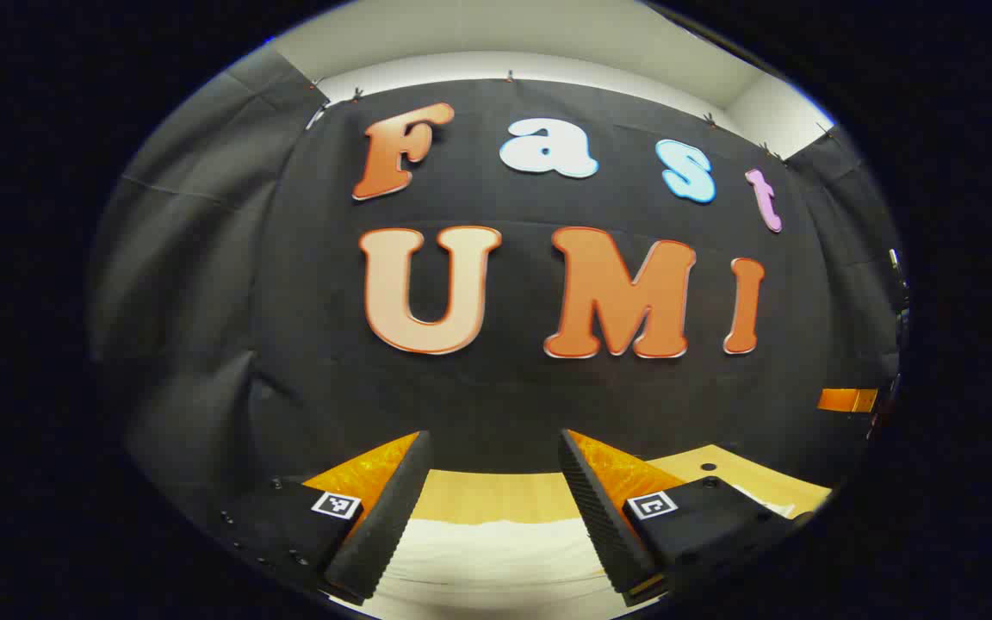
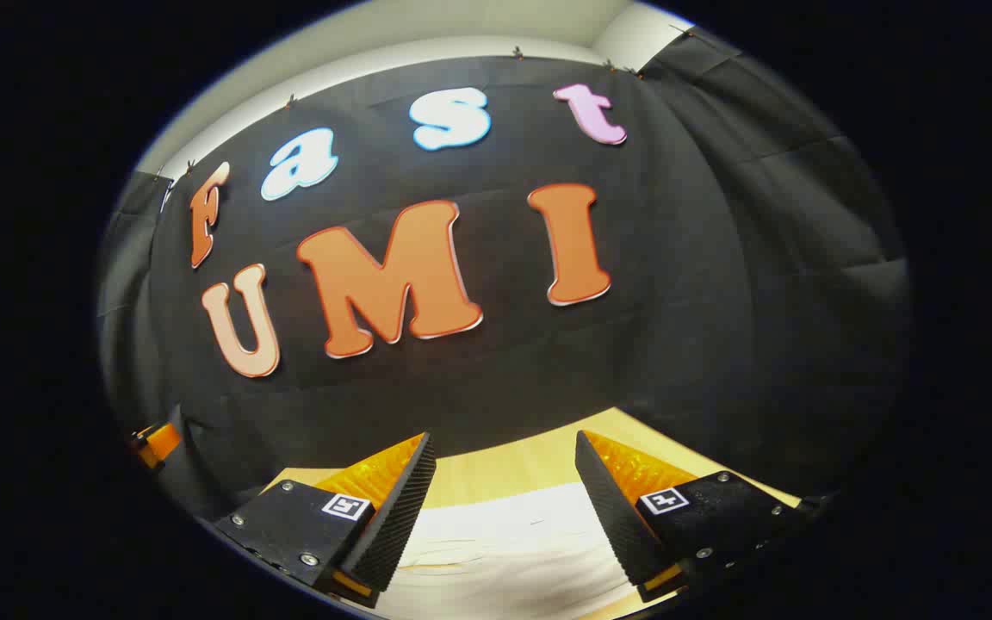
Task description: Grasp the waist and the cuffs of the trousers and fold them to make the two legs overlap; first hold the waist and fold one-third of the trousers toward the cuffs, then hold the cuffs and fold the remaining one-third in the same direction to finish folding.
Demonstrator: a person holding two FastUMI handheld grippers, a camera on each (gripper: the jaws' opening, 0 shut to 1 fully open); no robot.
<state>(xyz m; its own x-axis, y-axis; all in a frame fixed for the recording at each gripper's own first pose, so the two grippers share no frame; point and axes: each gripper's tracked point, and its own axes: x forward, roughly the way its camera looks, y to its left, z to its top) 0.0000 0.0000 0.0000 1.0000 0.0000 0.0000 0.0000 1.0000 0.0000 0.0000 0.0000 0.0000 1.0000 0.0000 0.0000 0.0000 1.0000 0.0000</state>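
Pale cream trousers [image 1: 496, 560] lie flat on the wooden table [image 1: 496, 495], low in the left gripper view, under and between my left gripper's fingers. My left gripper [image 1: 492, 443] is open and held above the cloth with nothing between its fingers. In the right gripper view the same light trousers [image 2: 513, 542] spread across the table [image 2: 513, 469] beneath my right gripper [image 2: 505, 443], which is also open and holds nothing. I cannot tell which part of the trousers is waist or cuff.
The booth's black cloth wall [image 1: 496, 379] rises just behind the table's far edge. An orange part [image 1: 847, 399] shows at the far right of the left gripper view, and another orange part [image 2: 154, 445] at the far left of the right gripper view.
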